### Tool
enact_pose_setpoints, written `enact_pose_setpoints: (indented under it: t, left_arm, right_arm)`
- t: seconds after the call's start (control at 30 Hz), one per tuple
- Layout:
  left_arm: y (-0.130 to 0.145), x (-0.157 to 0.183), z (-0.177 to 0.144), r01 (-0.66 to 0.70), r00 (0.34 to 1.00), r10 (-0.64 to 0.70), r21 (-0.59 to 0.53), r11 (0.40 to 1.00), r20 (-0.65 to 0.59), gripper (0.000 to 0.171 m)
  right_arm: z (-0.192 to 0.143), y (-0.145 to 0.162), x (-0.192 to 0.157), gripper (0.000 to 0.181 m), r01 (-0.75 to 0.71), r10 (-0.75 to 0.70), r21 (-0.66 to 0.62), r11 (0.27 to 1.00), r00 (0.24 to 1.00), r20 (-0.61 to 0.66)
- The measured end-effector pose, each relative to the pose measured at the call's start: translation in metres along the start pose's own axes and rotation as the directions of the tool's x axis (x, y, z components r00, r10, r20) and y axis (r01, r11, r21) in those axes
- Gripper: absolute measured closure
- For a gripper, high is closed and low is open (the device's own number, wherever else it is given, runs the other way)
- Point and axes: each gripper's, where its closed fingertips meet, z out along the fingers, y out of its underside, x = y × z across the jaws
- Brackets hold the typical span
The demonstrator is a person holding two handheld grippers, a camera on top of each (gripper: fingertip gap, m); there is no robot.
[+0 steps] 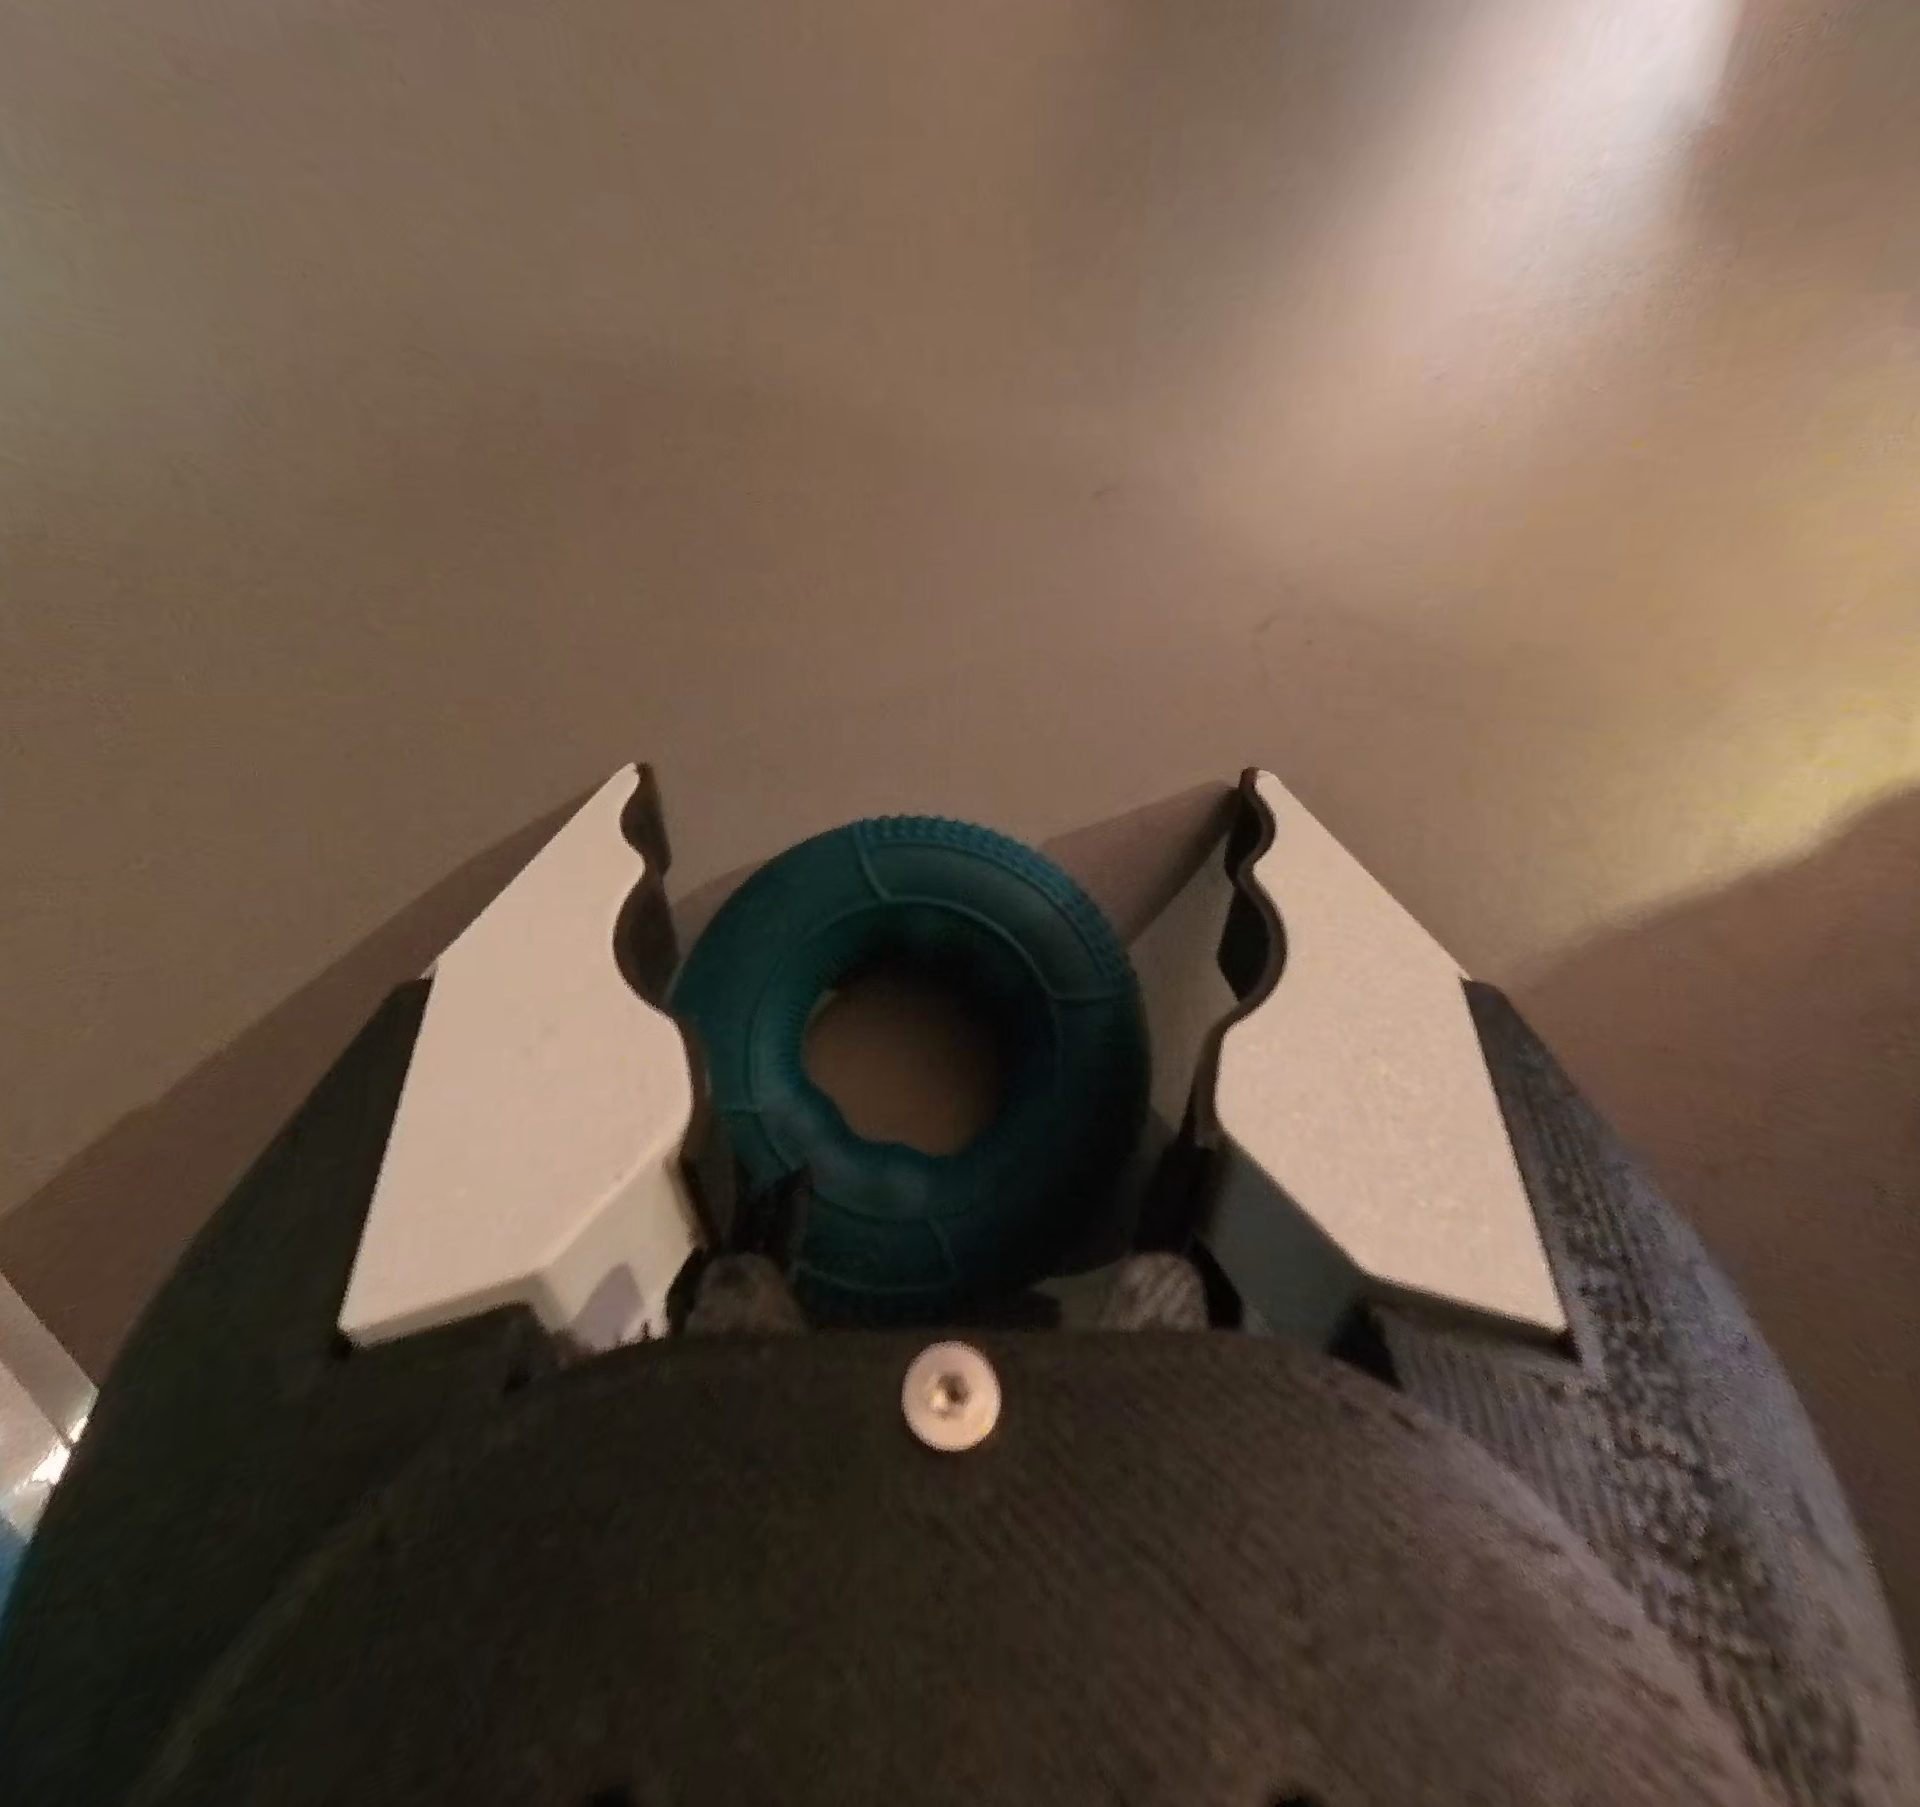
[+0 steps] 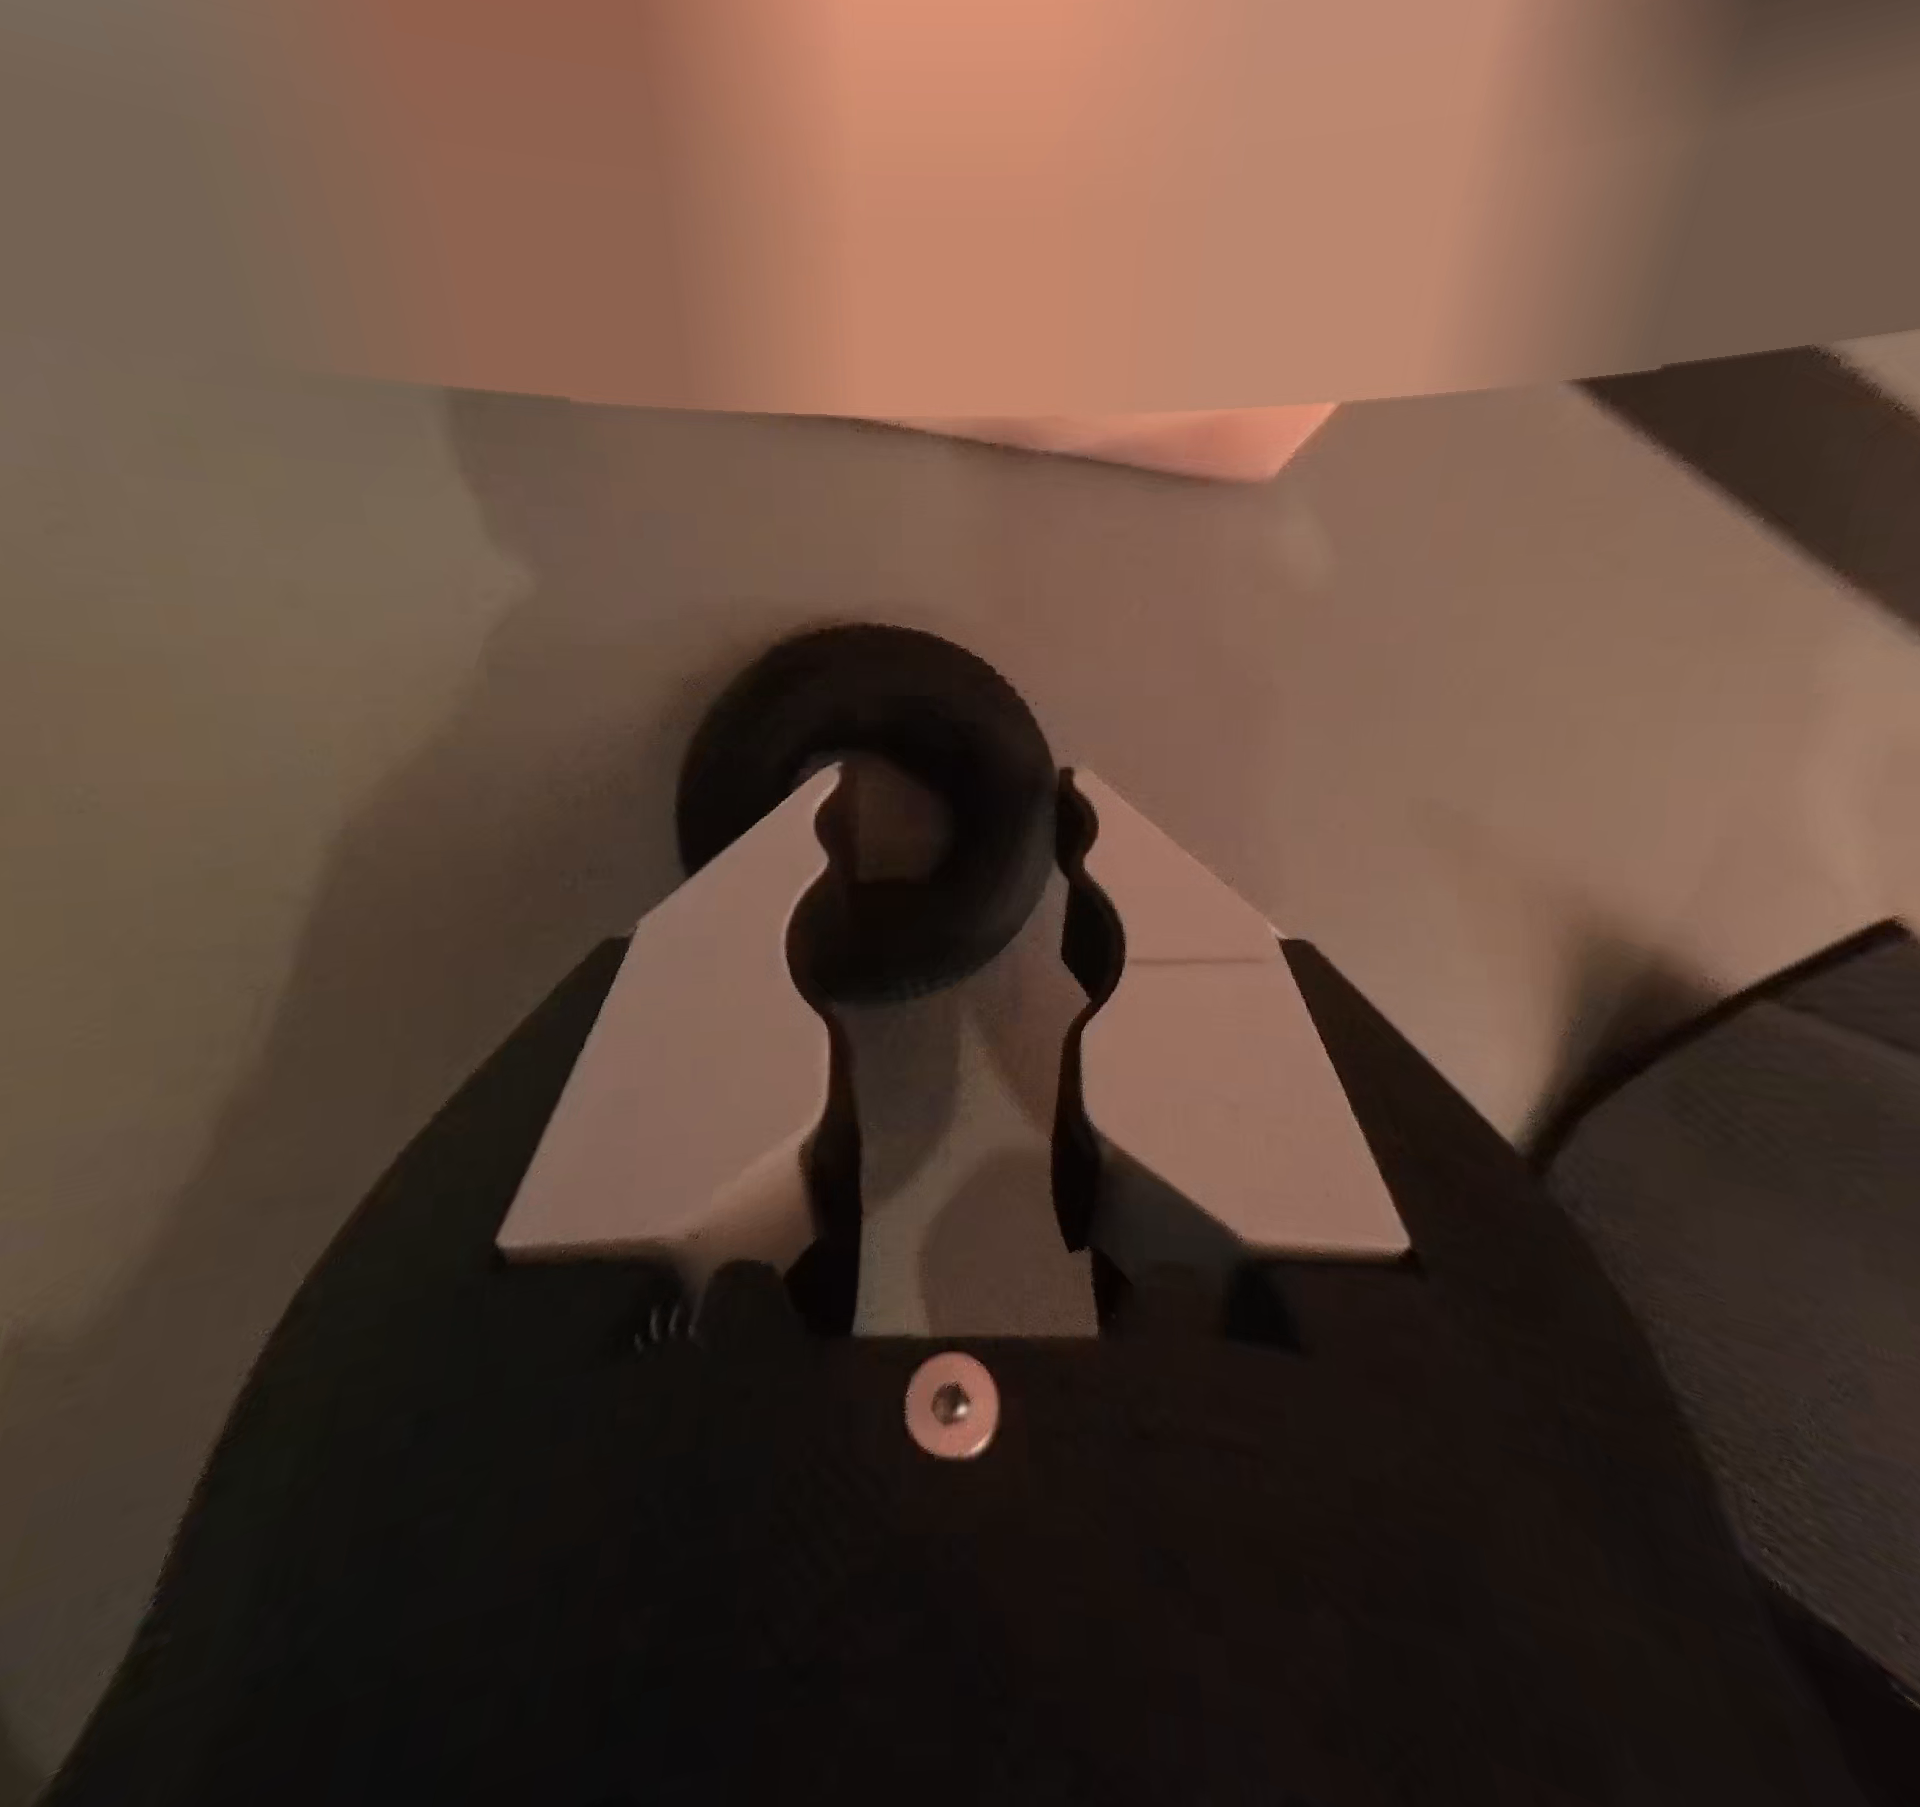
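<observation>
Teal ring (image 1: 909,1040) is seen between the spread fingers of the left gripper (image 1: 948,791), touching only the left one. Black ring (image 2: 862,812) is straddled at its wall by the narrowed right gripper (image 2: 951,775); grip cannot be told. Bare table (image 1: 935,407) lies ahead.

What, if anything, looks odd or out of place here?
Nothing spilled or broken. The teal ring sits off-centre in the left claw, against one finger; its hole's lower edge looks uneven. The right claw straddles one side of the black ring, one finger over its hole.
</observation>
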Motion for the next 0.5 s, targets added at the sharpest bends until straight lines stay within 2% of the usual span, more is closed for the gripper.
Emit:
enact_pose_setpoints:
  t: [0.1,0.17,0.27,0.33,0.4,0.5]
  left_arm:
    - [0.000,0.000,0.000,0.000,1.000,0.000,0.002,1.000,0.000,0.064]
    - [0.000,0.000,0.000,0.000,1.000,0.000,0.002,1.000,-0.001,0.064]
    - [0.000,0.000,0.000,0.000,1.000,0.000,0.002,1.000,-0.001,0.064]
    - [0.000,0.000,0.000,0.000,1.000,0.000,0.002,1.000,-0.001,0.064]
    - [0.000,0.000,0.000,0.000,1.000,0.000,0.001,1.000,-0.001,0.064]
    - [0.000,0.000,0.000,0.000,1.000,0.000,0.000,1.000,0.000,0.065]
  right_arm:
    - [0.016,0.009,0.002,0.141,-0.074,0.077,-0.060,0.995,0.996,0.054]
    - [0.020,0.012,0.008,0.158,-0.033,0.036,-0.105,0.994,0.999,0.023]
    - [0.014,0.019,0.004,0.161,0.023,-0.019,-0.186,0.982,1.000,0.025]
    - [0.003,0.018,-0.005,0.162,0.057,-0.051,-0.173,0.983,0.998,0.037]
    - [-0.021,0.001,-0.018,0.162,0.075,-0.071,-0.092,0.993,0.996,0.048]
    - [-0.088,-0.068,-0.040,0.161,0.122,-0.133,0.127,0.984,0.988,0.083]
